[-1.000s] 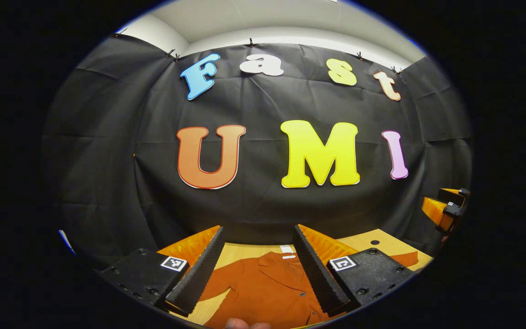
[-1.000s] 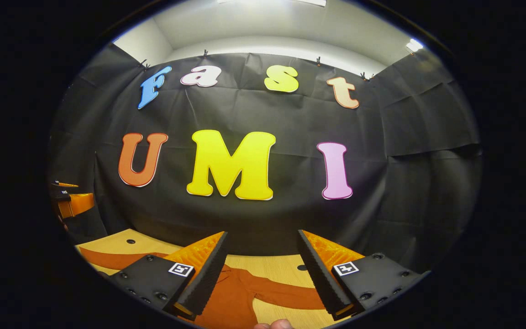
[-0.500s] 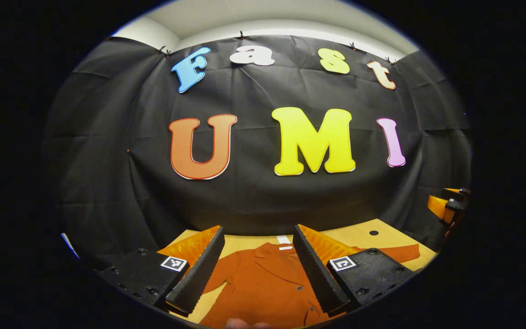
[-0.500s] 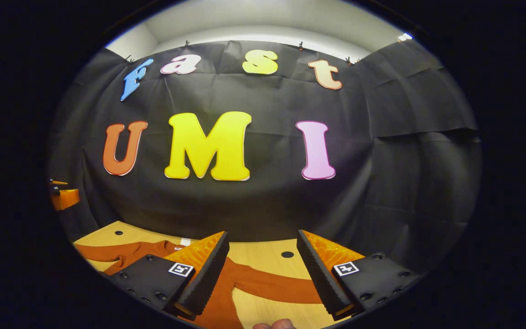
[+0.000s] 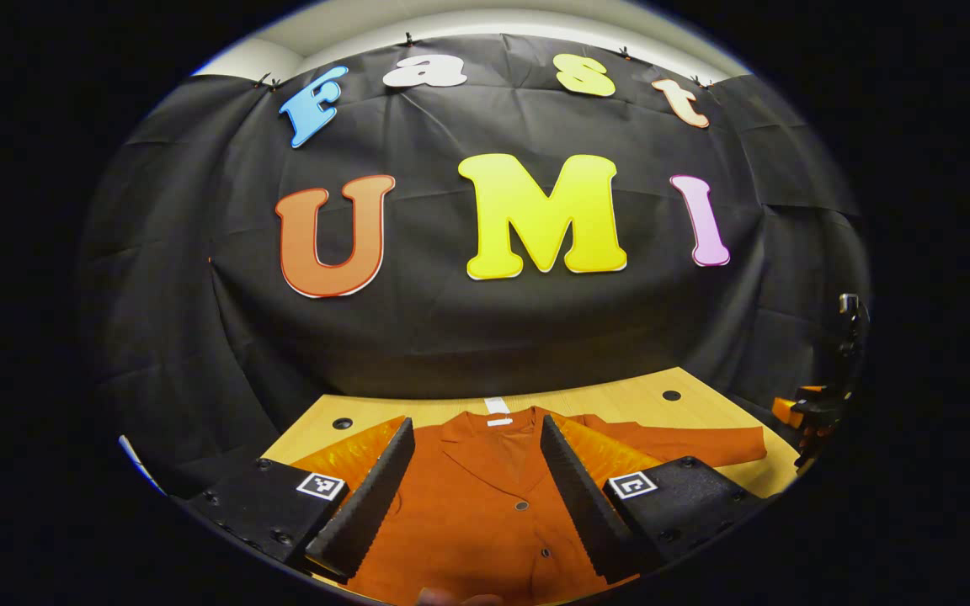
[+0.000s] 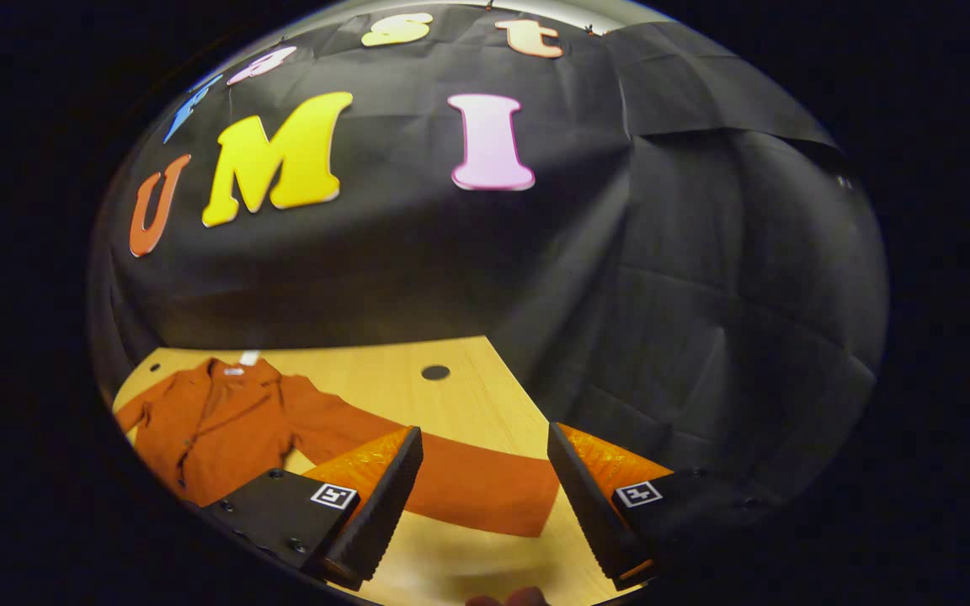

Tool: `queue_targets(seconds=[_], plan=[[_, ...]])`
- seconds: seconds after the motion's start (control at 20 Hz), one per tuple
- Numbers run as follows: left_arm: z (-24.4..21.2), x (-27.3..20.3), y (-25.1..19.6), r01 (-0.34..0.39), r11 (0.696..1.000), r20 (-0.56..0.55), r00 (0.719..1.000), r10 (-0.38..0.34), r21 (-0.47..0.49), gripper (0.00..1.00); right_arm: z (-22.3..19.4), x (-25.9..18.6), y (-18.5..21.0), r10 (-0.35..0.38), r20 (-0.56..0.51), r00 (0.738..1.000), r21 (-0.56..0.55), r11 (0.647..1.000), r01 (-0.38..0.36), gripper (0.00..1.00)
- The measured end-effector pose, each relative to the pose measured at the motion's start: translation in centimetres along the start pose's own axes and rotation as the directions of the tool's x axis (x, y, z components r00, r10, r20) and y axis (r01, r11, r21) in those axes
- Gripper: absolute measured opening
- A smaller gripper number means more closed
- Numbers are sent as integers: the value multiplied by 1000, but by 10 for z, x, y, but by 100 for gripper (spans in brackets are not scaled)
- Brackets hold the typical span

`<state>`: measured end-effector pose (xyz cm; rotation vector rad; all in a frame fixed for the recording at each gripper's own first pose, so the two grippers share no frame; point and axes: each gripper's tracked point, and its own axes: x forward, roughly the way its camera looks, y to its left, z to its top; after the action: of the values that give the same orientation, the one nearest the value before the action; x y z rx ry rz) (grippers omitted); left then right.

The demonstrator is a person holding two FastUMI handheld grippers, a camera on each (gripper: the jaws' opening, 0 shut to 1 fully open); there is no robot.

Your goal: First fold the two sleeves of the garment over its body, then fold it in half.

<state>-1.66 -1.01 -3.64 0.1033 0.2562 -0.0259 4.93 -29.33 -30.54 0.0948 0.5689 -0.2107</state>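
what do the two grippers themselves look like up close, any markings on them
The left gripper and right gripper look alike: two wedge-shaped fingers with ridged inner faces, each on a dark block with round screws and a small square black-and-white tag on top.

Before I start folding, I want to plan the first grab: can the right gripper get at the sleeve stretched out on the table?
Probably yes: the right gripper is open, the sleeve lies flat between its fingers, and nothing covers it.
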Motion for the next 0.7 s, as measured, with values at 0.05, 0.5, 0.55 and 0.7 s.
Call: queue_targets(seconds=[0.05, 0.5, 0.55, 0.7], plan=[[-4, -1, 1, -14, 1000, -17, 1000, 14, 0, 98, -15, 19, -10, -2, -50, 999, 5, 1000, 3, 95], [-8, -13, 26, -154, 987, -67, 985, 156, 43, 100, -87, 104, -33, 4, -265, 964, 18, 1000, 1, 95], [-10, -13, 26, -161, 986, -72, 984, 164, 48, 100, -86, 105, -34, 8, -264, 964, 30, 1000, 0, 96], [-13, -16, 26, -168, 984, -87, 981, 172, 56, 99, -88, 108, -25, 40, -260, 965, 36, 999, -32, 95]])
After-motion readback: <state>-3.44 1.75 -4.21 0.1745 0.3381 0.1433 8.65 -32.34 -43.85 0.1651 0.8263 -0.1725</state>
